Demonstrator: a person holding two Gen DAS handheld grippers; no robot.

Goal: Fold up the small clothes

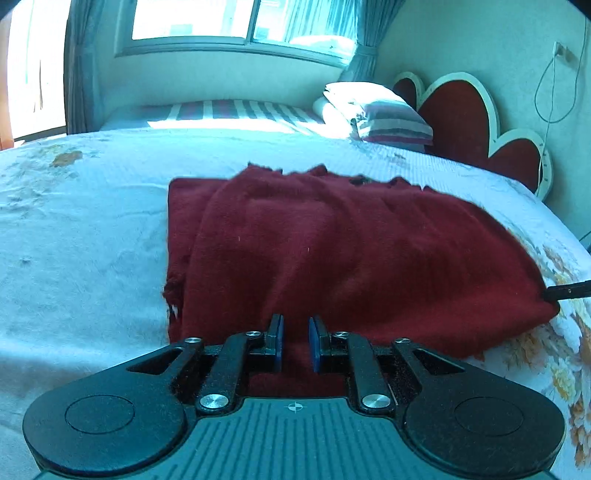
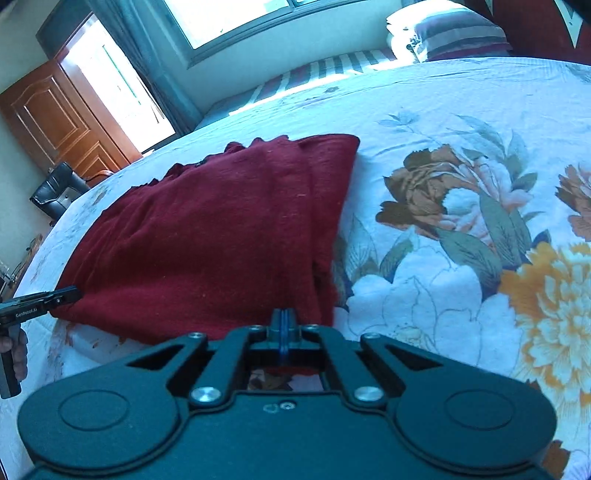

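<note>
A dark red knitted garment [image 1: 332,251] lies folded on the floral bedsheet [image 1: 74,258]; it also shows in the right wrist view [image 2: 221,236]. My left gripper [image 1: 295,341] sits at the garment's near edge, its blue pads a small gap apart with red cloth beneath and between them. My right gripper [image 2: 283,332] is shut at the garment's near right corner, with red cloth showing behind the pads. The right gripper's tip [image 1: 569,290] touches the garment's right edge in the left wrist view. The left gripper [image 2: 59,295] shows at the garment's left corner in the right wrist view.
Pillows [image 1: 373,110] and a red heart-shaped headboard [image 1: 461,114] stand at the far right. A window [image 1: 221,18] and curtains are beyond the bed. A wooden door [image 2: 55,122] and a black bag [image 2: 55,192] are off the bed's left side.
</note>
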